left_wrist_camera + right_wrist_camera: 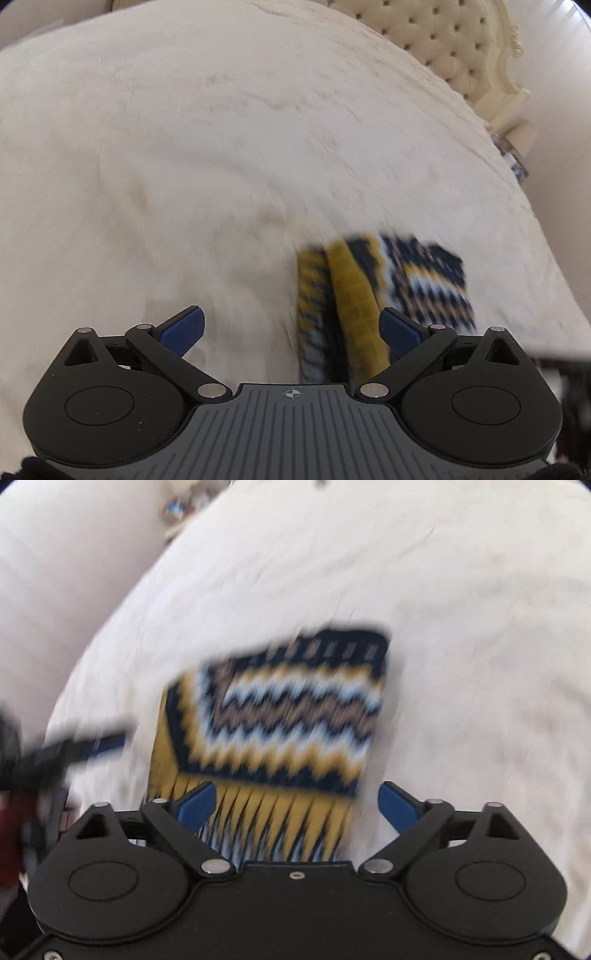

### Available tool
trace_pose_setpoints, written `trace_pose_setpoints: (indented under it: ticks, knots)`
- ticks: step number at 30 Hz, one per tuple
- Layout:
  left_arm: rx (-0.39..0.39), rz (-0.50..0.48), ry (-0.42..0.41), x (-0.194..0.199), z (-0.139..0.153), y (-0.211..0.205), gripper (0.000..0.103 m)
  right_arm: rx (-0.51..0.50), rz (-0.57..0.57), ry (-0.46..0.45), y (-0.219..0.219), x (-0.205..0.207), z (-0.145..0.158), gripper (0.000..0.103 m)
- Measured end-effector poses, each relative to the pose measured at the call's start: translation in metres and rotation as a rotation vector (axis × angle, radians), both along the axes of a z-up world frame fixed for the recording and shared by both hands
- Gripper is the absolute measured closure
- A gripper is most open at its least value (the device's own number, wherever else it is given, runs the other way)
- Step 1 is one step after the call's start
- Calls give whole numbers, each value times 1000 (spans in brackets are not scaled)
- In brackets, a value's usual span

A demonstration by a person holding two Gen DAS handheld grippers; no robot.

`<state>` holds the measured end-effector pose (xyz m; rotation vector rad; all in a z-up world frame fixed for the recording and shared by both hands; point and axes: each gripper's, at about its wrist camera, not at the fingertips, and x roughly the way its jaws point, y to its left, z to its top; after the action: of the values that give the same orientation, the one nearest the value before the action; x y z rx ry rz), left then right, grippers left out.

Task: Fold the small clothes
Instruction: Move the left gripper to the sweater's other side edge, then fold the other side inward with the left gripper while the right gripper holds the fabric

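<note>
A small knitted garment [284, 723] with navy, yellow, white and tan zigzags lies folded on the cream bedcover [461, 627]. In the left wrist view it [369, 295] lies at the lower right, blurred. My left gripper [291, 332] is open and empty above the bedcover, its right finger over the garment's edge. My right gripper [295, 805] is open and empty, just above the garment's near yellow edge. The left gripper also shows blurred at the left of the right wrist view [74, 749].
A tufted cream headboard [443, 40] stands at the far right. Small blue-and-white objects [515, 158] sit beside the bed. A white pillow [62, 572] lies at the left.
</note>
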<state>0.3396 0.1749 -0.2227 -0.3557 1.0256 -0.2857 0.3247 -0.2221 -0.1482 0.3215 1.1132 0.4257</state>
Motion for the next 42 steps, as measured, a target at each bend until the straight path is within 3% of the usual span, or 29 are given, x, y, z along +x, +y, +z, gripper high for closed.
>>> trace_pose_setpoints:
  ticks: [4,9,11,20,24,25,26,28,29,30,32,35,42]
  knots:
    - [-77,-62,88,-28,-18,-21,1,59,-69,18,-3,46,-24,6]
    - [-71,-93,175,-42,-53,-54,1,138,-61,94,4,80,-63,5]
    - [-56,-108,168,-37,-60,-63,1,151,-36,107,13,84,-73,0]
    - [-106,-157,134,9,-65,-72,1,257,-39,103,32,102,-89,0]
    - [-154,-96,162,4,-65,-65,3,305,-65,143,25,104,-93,0]
    - [-166,-84,171,3,-66,-63,3,304,-67,156,24,105,-92,7]
    - [-174,-77,178,4,-67,-62,7,284,-68,156,26,105,-91,26]
    - [-180,-97,186,4,-67,-57,20,239,-48,150,33,106,-88,46]
    - [-205,-108,186,7,-68,-54,49,218,-48,148,35,105,-85,54]
    - [-234,-97,192,8,-68,-52,59,197,-52,136,37,105,-80,56]
    - [-238,-93,177,6,-63,-53,63,154,-60,124,43,104,-70,59]
    - [-250,-118,143,-5,-48,-53,64,111,-43,75,56,96,-49,60]
    - [-308,-181,69,-39,3,-64,64,163,-86,4,35,59,14,60]
